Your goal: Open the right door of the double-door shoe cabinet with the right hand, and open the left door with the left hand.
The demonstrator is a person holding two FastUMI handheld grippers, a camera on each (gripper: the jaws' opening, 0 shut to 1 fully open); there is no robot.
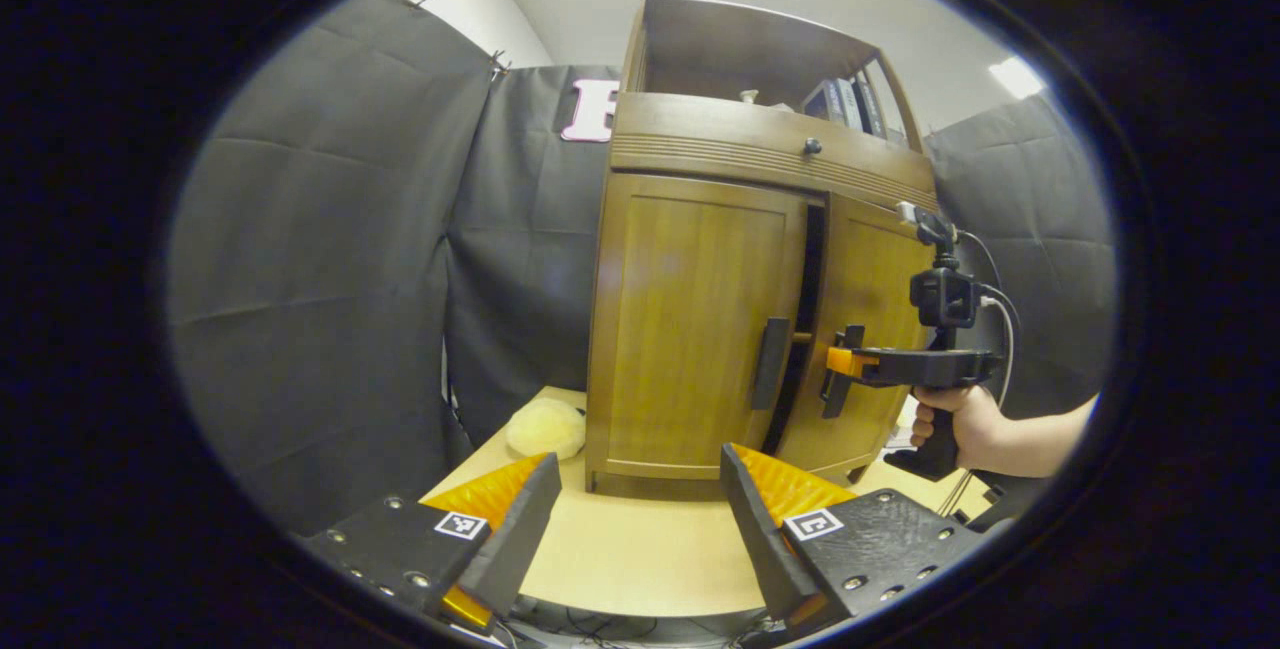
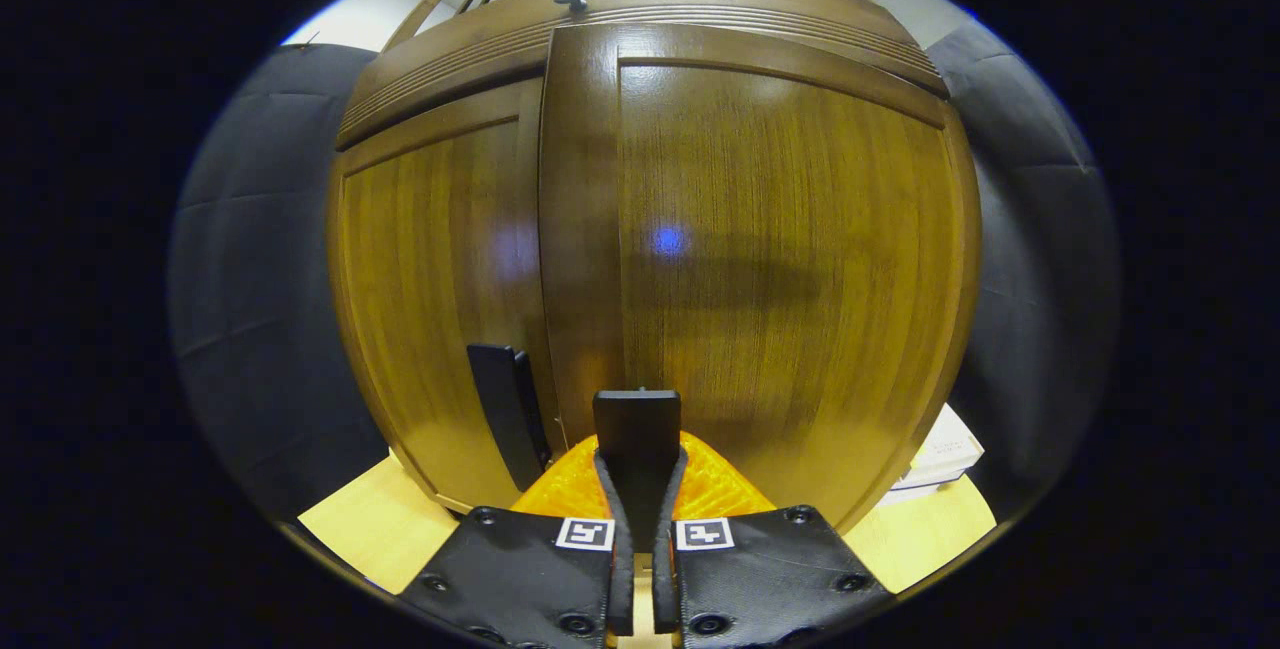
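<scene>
The wooden shoe cabinet (image 1: 700,329) stands on a light table. Its left door (image 1: 690,329) is closed and carries a dark vertical handle (image 1: 770,362). The right door (image 1: 865,329) stands slightly ajar, with a dark gap along its inner edge. A hand holds my right gripper (image 1: 835,374) against that door's handle. In the right gripper view the right gripper (image 2: 640,474) is shut on the right door's handle (image 2: 637,424), and the left door's handle (image 2: 505,409) is just to its left. My left gripper (image 1: 640,519) is open, in front of the cabinet and apart from it.
A pale fluffy object (image 1: 545,427) lies on the table (image 1: 620,549) by the cabinet's left corner. Above the doors is a drawer with a small knob (image 1: 811,145), and books (image 1: 845,104) stand on the open shelf. A white box (image 2: 940,459) lies right of the cabinet.
</scene>
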